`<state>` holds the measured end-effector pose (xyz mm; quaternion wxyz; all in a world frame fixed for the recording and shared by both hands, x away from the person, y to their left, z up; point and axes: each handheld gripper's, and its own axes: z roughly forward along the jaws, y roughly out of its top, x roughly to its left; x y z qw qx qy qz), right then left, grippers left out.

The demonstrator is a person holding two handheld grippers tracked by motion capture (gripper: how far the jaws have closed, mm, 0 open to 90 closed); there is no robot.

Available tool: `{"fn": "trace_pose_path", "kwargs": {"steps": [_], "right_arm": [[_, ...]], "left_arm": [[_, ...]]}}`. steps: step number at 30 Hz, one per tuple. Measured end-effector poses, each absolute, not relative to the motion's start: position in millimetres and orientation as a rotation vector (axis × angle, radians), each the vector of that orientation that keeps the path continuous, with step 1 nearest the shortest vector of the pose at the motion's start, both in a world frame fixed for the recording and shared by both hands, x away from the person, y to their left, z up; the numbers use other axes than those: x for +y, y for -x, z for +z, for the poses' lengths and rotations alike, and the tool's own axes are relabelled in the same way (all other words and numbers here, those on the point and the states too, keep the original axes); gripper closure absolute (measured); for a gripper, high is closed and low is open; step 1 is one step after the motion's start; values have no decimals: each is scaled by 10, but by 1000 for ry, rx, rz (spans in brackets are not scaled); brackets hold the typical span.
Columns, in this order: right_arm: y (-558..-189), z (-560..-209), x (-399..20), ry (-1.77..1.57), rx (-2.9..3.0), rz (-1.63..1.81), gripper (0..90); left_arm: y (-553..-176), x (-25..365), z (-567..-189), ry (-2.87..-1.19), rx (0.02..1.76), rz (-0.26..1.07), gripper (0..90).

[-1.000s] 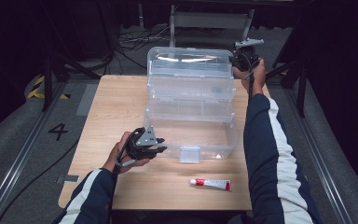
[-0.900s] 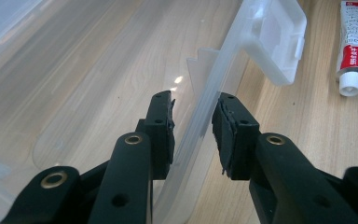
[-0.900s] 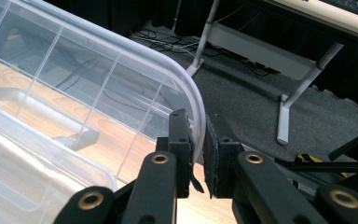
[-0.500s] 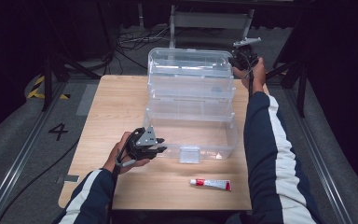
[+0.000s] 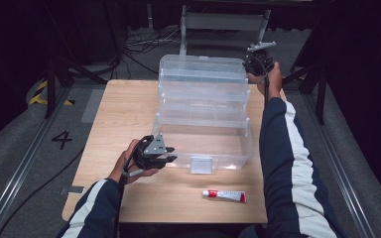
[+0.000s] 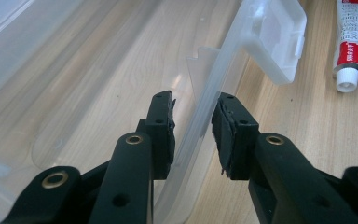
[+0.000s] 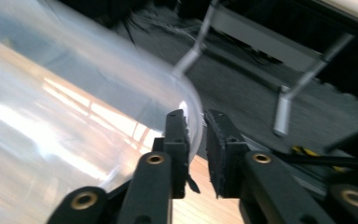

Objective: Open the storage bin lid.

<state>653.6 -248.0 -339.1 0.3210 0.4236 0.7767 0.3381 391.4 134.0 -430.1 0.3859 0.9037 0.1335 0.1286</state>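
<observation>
A clear plastic tiered box (image 5: pixel 203 106) stands open mid-table, its lid (image 5: pixel 201 67) raised at the back. My left gripper (image 5: pixel 168 157) is at the box's front left corner. In the left gripper view it (image 6: pixel 193 126) is shut on the thin front wall (image 6: pixel 214 84), one pad inside and one outside. My right gripper (image 5: pixel 250 63) is held high at the lid's far right corner. In the right gripper view its jaws (image 7: pixel 196 140) pinch the lid's curved rim (image 7: pixel 74 93). A red and white tube (image 5: pixel 224 196) lies on the table in front of the box.
The box's front latch flap (image 5: pixel 201 164) hangs down at the middle of the front wall, beside the tube's white cap (image 6: pixel 347 84). Bare wooden tabletop (image 5: pixel 124 114) stretches left of the box. Cables, a metal stand (image 5: pixel 223 22) and black curtains lie beyond the table's far edge.
The right hand has shifted very slightly at the lid's corner. The box, the tube and the left gripper stay where they were.
</observation>
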Motion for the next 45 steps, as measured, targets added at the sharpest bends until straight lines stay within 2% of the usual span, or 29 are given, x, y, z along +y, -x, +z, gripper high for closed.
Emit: {"fn": "trace_pose_path", "kwargs": {"steps": [9,14,20,34,45], "right_arm": [[-6441,-3393,-2539,-1107,2046,838,751],[-6249,-3339,-2595,-1148,2011,825,691],[-6014,-3238,-2652,-1133,1991,853,660],[-5543,-3080,-2768,-1084,1979,955,629],[-5315,-3099,-2824,-1037,2020,979,591]], "left_arm": [[-3939,1343,-4315,-2288,349,297,703],[-3938,1338,-4308,-2301,346,304,701],[-3931,1331,-4303,-2307,355,308,698],[-3927,1323,-4294,-2320,355,315,700],[-3929,1322,-4293,-2322,358,311,702]]}}
